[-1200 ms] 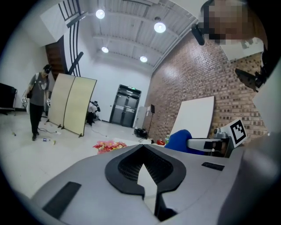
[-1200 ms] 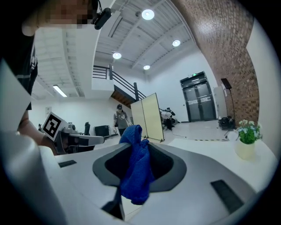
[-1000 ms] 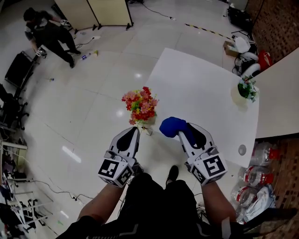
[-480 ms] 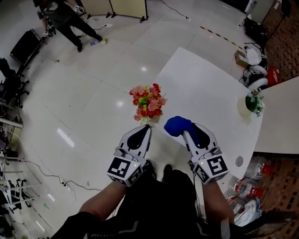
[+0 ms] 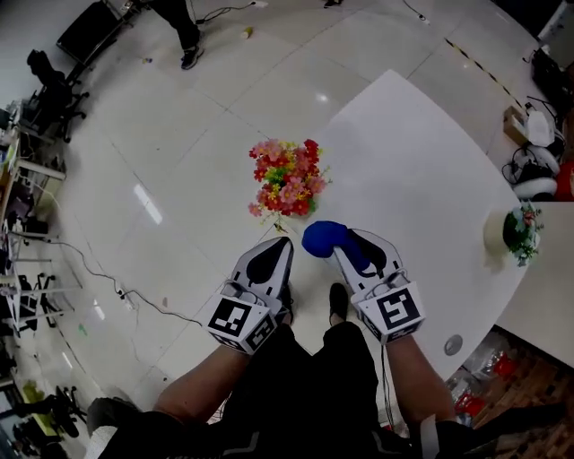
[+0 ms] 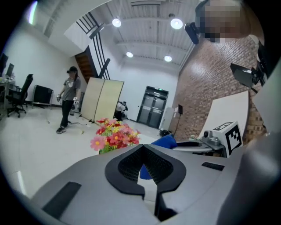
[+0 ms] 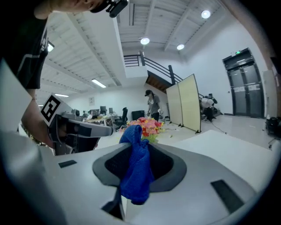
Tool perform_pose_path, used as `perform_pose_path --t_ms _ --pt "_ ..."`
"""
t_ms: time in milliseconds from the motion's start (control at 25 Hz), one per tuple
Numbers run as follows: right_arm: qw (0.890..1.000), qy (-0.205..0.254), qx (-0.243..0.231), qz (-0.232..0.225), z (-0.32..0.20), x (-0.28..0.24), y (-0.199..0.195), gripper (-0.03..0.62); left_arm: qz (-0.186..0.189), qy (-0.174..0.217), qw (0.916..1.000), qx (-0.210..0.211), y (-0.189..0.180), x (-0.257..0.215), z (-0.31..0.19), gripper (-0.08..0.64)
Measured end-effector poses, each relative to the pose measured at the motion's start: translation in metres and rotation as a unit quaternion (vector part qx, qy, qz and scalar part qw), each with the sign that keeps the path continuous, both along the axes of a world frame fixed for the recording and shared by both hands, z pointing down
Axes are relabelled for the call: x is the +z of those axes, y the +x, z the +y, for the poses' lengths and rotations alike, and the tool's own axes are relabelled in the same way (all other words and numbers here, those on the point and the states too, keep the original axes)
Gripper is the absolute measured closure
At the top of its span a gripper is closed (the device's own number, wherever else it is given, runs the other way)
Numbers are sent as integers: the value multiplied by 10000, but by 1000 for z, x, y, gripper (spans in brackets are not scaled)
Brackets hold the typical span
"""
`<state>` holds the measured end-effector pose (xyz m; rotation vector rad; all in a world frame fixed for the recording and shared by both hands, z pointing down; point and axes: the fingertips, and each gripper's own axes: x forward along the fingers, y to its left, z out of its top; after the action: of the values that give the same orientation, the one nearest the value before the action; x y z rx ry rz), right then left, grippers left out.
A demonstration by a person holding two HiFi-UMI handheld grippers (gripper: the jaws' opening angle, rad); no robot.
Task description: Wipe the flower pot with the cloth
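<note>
A bunch of red, pink and yellow flowers stands at the left edge of the white table; its pot is almost hidden under the blooms. My right gripper is shut on a bunched blue cloth, held just to the right of the flowers and short of them. In the right gripper view the cloth hangs down over the jaws. My left gripper is shut and holds nothing, just below the flowers. Its own view shows the flowers ahead and the cloth to the right.
A small green plant in a white pot sits at the table's right edge. A person walks on the tiled floor far behind. Office chairs and cables lie at the left. A folding screen stands in the background.
The head view has swung, so the table and flowers sit higher and more central. Both grippers keep their stance by the flowers, the cloth still held. The distant person has moved up out of frame.
</note>
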<state>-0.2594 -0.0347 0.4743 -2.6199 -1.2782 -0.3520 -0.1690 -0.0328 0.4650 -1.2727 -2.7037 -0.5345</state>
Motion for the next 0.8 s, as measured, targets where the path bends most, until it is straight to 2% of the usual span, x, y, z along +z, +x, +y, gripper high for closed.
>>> perform_pose_path --t_ms 240,400,560,800 --pt "9940 151 -1057 -244 17 57 18 494 109 171 9961 -863 -3 38 5 558" --pt "9878 196 -1526 -222 22 83 38 494 218 232 9928 -1151 -4 59 6 558" --pt "9874 148 -1573 -86 37 96 39 494 349 247 9895 -1379 0 70 12 558" --pt "9911 153 -1315 116 60 104 23 494 425 260 9876 -1489 1 71 18 558"
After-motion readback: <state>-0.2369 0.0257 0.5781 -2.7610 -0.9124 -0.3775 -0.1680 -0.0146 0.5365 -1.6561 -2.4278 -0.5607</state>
